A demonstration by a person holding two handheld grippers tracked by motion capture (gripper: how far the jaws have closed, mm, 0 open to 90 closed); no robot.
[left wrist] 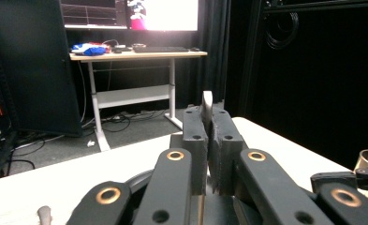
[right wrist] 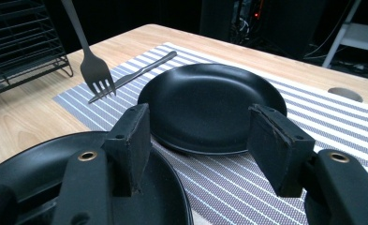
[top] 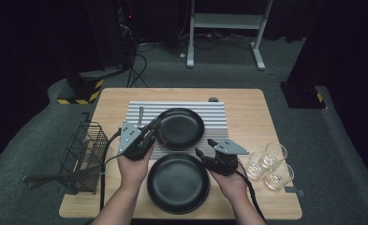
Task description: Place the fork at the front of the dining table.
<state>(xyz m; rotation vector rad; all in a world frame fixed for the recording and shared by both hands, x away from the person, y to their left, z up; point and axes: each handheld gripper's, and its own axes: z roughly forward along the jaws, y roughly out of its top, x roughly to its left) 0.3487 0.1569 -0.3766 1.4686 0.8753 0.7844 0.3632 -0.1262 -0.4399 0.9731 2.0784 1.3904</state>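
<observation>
My left gripper (top: 154, 127) has its jaws pinched on a fork (right wrist: 96, 70), lifted over the placemat's (top: 217, 112) left edge beside the far black plate (top: 180, 127). My right gripper (top: 204, 148) has its jaws spread, nothing between them, over the near plate (top: 178, 183) by the table's (top: 247, 101) front edge.

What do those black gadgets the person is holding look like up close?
Each hand grips a black claw tool: the left claw and right claw carry grey three-cornered plates on top, and black cables trail back. Their linkage arms show brass-coloured rivets, and the jaws end in blocky dark pads. Forearms are bare, without sleeves.
</observation>
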